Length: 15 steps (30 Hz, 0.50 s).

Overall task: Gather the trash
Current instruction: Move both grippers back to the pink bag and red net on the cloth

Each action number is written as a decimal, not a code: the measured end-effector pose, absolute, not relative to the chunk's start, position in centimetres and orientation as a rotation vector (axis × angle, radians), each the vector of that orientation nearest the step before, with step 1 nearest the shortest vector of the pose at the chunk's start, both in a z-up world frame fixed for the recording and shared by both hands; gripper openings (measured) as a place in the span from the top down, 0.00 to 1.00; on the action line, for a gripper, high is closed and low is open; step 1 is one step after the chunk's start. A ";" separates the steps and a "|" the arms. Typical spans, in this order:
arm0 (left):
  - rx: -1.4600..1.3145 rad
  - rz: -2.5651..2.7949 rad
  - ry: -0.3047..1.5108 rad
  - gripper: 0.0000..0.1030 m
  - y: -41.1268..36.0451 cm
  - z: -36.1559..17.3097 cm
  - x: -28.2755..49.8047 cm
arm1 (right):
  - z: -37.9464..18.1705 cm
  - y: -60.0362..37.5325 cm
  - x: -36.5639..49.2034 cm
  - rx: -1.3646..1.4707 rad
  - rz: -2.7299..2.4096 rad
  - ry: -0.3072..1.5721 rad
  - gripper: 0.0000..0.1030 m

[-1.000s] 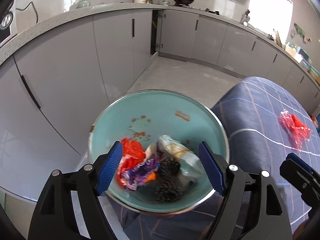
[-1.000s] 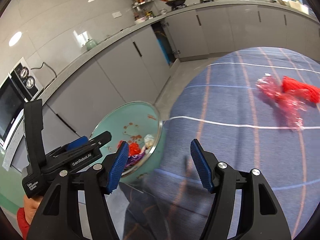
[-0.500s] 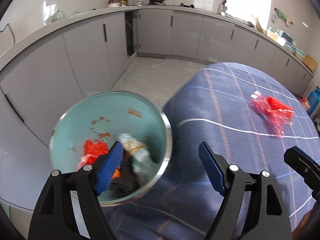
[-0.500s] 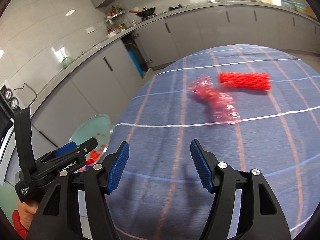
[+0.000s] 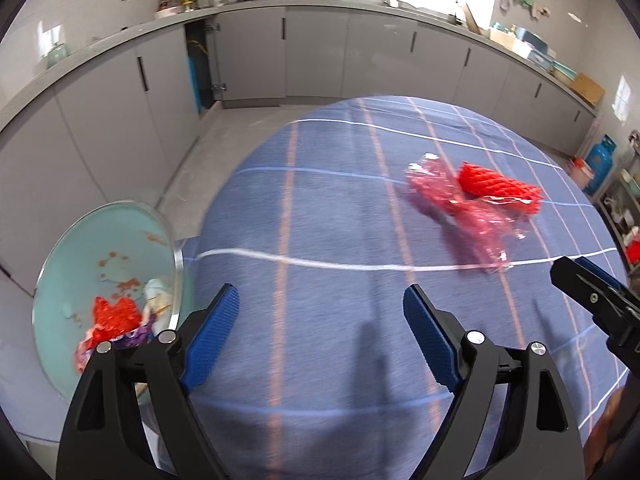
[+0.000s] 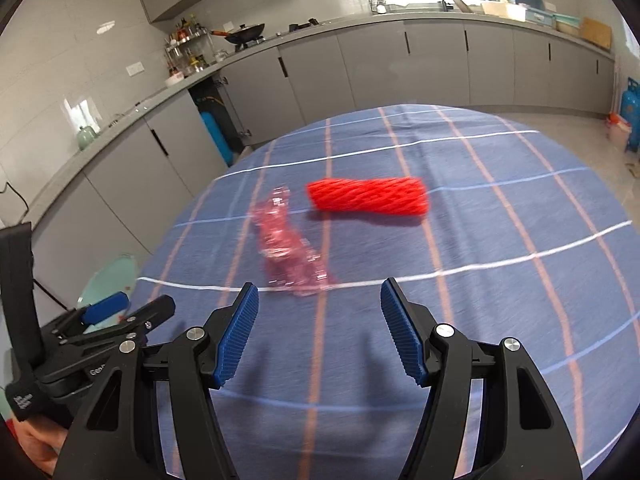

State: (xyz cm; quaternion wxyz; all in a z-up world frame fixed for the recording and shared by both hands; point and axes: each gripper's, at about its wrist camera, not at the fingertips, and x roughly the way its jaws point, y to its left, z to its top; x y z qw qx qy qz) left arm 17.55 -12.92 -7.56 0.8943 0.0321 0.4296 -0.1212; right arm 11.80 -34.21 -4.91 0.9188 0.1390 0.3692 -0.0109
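A crumpled pink plastic wrapper (image 6: 290, 250) and a red foam net sleeve (image 6: 368, 201) lie side by side on the blue checked tablecloth (image 6: 500, 300). In the left wrist view the wrapper (image 5: 460, 208) and the sleeve (image 5: 498, 186) lie ahead to the right. My left gripper (image 5: 320, 320) hovers over the cloth, its jaws opening with nothing between them. My right gripper (image 6: 318, 318) is open and empty, just short of the wrapper. The teal bin (image 5: 108, 264) with several wrappers inside sits low beside the table at the left.
Grey kitchen cabinets (image 6: 380, 64) and a counter with a wok (image 6: 244, 34) run along the far walls. Blue gas cylinders (image 6: 630, 112) stand on the floor at right. The right gripper's body (image 5: 596, 300) shows at the left view's right edge.
Both grippers swung right from over the bin to over the table. The bin slid to the left edge, and the wrapper and red sleeve came closer. The left jaws widened slightly.
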 end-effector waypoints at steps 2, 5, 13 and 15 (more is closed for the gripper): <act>0.088 -0.266 0.885 0.20 -14.6 -7.5 17.8 | -4.9 -35.1 11.9 0.264 -0.031 0.765 0.38; 0.088 -0.286 0.892 0.20 -16.6 -7.5 18.2 | -4.9 -36.4 12.0 0.234 -0.039 0.770 0.38; 0.057 -0.309 0.888 0.20 -21.2 -5.9 20.2 | -4.2 -40.0 14.1 0.154 -0.059 0.787 0.38; 0.061 -0.297 0.891 0.20 -22.4 -5.9 21.0 | -4.1 -40.6 15.0 0.145 -0.053 0.796 0.38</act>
